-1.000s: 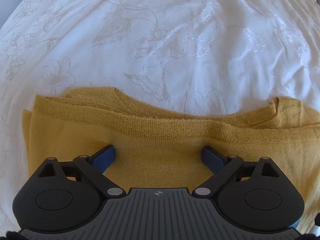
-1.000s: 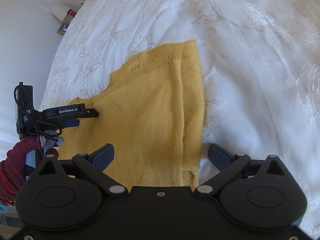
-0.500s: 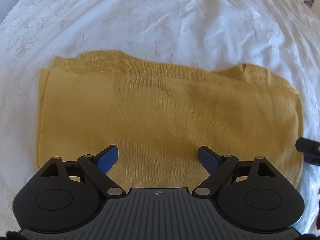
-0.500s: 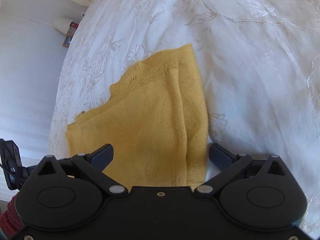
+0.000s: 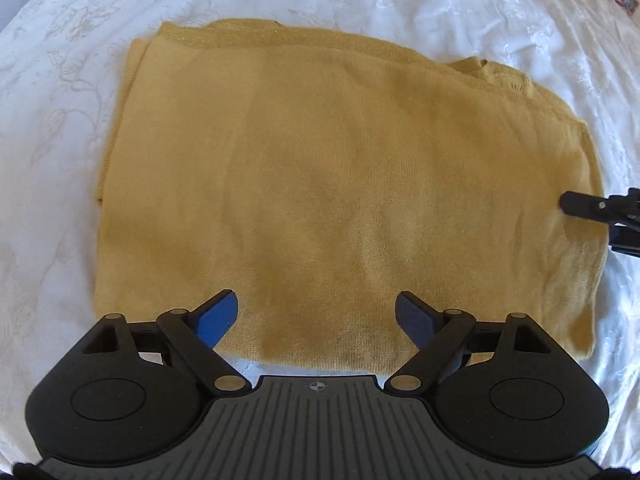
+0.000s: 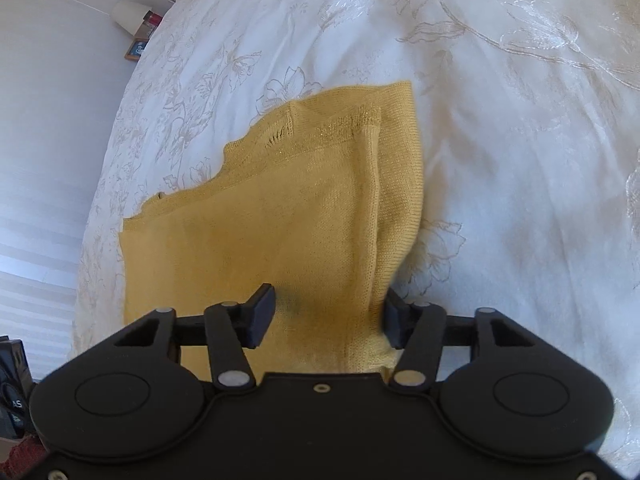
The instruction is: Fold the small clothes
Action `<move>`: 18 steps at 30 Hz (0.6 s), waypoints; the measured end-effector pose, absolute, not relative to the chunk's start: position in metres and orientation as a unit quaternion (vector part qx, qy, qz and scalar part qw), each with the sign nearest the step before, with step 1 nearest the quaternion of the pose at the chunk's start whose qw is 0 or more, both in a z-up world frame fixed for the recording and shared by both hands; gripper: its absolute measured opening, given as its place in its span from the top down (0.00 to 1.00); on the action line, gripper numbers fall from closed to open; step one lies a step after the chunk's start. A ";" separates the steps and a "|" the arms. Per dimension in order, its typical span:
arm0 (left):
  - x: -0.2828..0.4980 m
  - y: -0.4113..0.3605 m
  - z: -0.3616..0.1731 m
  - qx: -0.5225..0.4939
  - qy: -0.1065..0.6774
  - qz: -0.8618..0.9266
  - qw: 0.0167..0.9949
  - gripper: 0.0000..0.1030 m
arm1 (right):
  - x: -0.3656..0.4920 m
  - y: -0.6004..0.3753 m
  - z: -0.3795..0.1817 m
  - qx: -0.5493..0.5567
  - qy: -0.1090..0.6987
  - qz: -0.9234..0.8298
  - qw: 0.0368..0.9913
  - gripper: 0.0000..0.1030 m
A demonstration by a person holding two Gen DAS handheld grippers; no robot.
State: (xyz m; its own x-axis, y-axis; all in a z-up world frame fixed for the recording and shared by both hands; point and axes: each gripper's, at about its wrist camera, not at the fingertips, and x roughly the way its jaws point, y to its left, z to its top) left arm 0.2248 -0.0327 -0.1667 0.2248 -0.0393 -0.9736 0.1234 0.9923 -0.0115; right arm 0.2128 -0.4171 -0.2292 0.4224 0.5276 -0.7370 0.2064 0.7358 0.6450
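Left wrist view shows more of the yellow knit top [image 5: 344,184] than a second ago: the left gripper [image 5: 316,316] has pulled back and up, fingers spread, holding nothing. The right gripper [image 6: 324,316] has narrowed its fingers around the garment's right edge, but they are not yet closed on it. I judge the next fold will start from that side. The top lies flat, already folded, on the white embroidered bedspread [image 6: 520,160], away from its edges. Nothing blocks the fold; a bedside shelf [image 6: 140,36] stands beyond the bed's left edge.
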 end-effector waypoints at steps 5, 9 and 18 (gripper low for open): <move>0.204 -0.004 -0.143 0.024 0.599 -0.042 0.799 0.16 | 0.209 -0.406 -0.217 0.324 0.528 0.079 0.781 0.73; 0.190 0.015 -0.135 0.023 0.588 -0.034 0.808 0.16 | 0.210 -0.384 -0.188 0.308 0.517 0.075 0.795 0.74; 0.173 0.088 -0.123 -0.008 0.581 -0.030 0.813 0.16 | 0.230 -0.295 -0.108 0.273 0.487 0.125 0.820 0.75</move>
State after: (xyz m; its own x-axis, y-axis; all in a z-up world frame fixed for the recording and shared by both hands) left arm 0.1734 0.0876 -0.1225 0.3228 -0.0581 -0.9447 0.0387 0.9981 -0.0482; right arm 0.2298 -0.2954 -0.1080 0.4936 0.4721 -0.7304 0.0609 0.8190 0.5705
